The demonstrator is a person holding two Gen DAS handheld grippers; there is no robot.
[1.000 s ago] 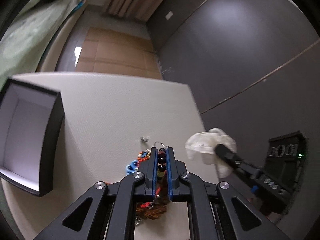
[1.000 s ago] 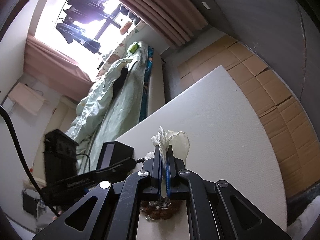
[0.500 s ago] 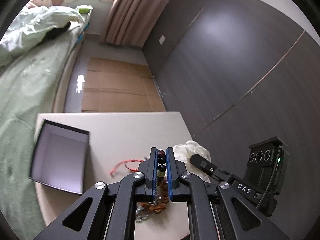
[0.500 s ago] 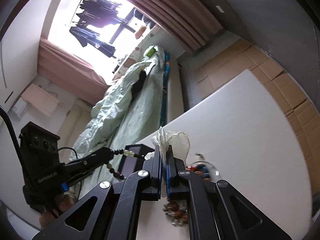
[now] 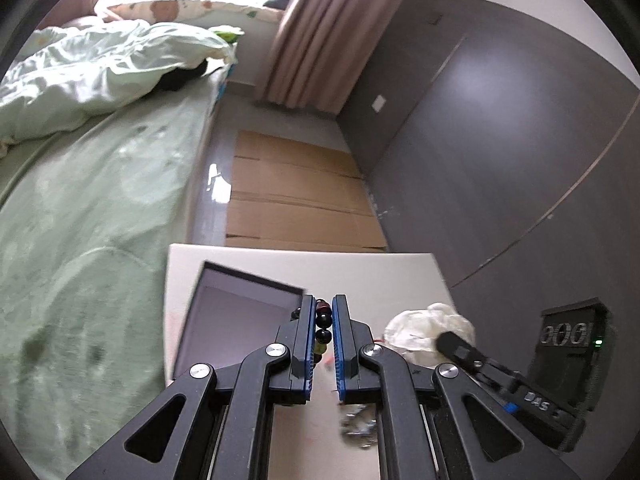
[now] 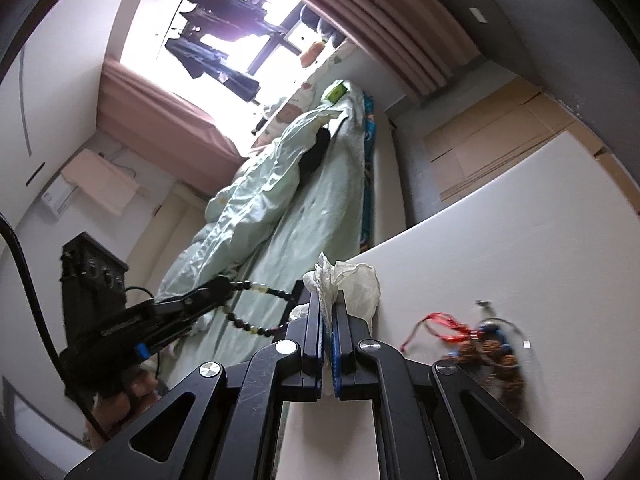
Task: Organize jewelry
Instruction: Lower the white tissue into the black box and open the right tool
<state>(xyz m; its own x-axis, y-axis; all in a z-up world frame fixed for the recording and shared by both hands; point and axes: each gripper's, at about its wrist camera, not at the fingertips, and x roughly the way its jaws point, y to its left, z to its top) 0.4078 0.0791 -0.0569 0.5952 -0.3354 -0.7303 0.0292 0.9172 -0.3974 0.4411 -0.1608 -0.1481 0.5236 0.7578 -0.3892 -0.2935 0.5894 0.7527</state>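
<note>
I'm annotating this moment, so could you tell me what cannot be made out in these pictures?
- Left wrist view: the box floor's near part is hidden behind the left gripper.
- Right wrist view: the jewelry pile is motion-blurred, single pieces unclear.
- Right wrist view: the box is hidden behind the white cloth and right gripper.

Left hand-held gripper point(image 5: 323, 312) clamped; right hand-held gripper point(image 6: 328, 300) clamped.

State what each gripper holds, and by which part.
Left gripper: beaded bracelet, pinched by a few beads, the loop dangling. Right gripper: white cloth, pinched at a bunched fold.
</note>
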